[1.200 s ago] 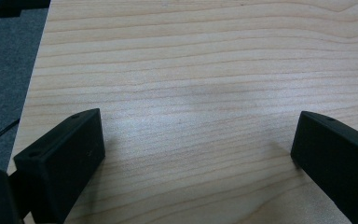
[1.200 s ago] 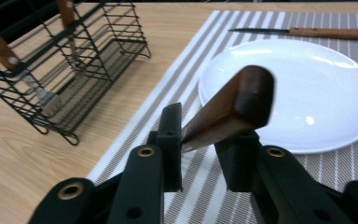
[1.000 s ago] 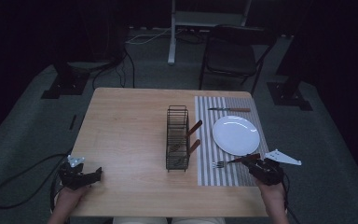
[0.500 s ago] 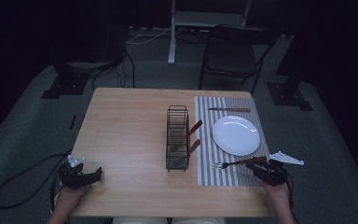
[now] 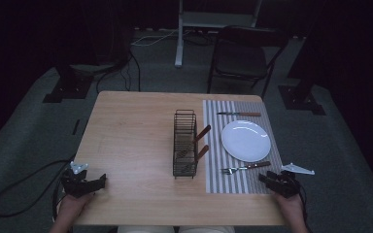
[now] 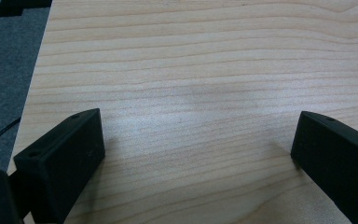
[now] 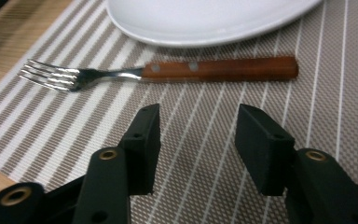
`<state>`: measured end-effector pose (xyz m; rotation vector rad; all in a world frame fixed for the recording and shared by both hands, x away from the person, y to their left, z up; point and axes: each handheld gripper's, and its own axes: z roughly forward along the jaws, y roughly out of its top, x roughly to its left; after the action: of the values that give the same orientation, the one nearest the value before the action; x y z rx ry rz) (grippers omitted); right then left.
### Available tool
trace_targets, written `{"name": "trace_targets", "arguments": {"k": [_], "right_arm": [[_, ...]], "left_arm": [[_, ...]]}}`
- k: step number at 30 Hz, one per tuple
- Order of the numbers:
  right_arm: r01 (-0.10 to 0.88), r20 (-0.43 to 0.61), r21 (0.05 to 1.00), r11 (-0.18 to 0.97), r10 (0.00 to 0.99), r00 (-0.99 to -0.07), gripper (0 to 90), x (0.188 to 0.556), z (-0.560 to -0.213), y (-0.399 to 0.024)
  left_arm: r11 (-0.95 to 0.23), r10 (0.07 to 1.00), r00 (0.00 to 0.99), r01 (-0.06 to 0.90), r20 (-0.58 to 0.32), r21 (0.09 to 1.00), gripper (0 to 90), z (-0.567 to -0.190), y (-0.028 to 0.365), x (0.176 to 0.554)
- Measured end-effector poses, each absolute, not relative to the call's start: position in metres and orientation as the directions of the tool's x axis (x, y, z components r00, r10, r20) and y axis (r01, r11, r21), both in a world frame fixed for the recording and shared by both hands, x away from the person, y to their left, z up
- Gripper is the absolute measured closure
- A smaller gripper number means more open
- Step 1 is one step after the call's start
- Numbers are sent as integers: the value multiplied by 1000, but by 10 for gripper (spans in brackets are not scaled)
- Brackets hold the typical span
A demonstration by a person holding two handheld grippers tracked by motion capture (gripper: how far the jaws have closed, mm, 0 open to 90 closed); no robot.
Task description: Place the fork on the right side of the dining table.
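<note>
— Counting what on the table (image 5: 131,131)?
— One plate (image 5: 245,141), one fork (image 5: 245,168) near it, one knife (image 5: 239,114) far, one rack (image 5: 184,143) holding two wooden handles (image 5: 202,133).
— Tools?
— Left tool (image 5: 94,183) released wide over bare wood; right tool (image 5: 264,178) released, empty, just short of the fork.

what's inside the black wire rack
Two wooden utensil handles poke out of the wire rack toward the plate; their working ends are hidden by the mesh, so the types are unclear.

There were no words, numbers or signs to read. The table, the mat, the plate, the fork and the rack had none on them.
</note>
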<state>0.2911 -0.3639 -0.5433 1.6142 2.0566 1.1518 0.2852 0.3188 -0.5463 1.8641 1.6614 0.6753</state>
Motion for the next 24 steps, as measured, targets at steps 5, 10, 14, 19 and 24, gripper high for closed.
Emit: {"name": "trace_targets", "arguments": {"k": [5, 10, 14, 19, 24], "right_arm": [[675, 258, 737, 16, 917, -303, 403, 287, -545, -363], [654, 295, 753, -67, 924, -245, 171, 283, -545, -355], [657, 228, 753, -33, 950, -212, 125, 280, -546, -334], [636, 110, 772, -4, 986, -127, 126, 271, -548, -320], [643, -4, 765, 37, 999, -52, 126, 262, -549, -310]], "left_arm": [[-87, 994, 111, 719, 10, 690, 30, -546, 319, 285], [-87, 994, 111, 720, 10, 689, 31, -546, 319, 285], [-87, 994, 111, 720, 10, 689, 31, -546, 319, 285], [-87, 994, 111, 720, 10, 689, 31, -546, 319, 285], [-87, 994, 111, 720, 10, 689, 31, -546, 319, 285]]}}
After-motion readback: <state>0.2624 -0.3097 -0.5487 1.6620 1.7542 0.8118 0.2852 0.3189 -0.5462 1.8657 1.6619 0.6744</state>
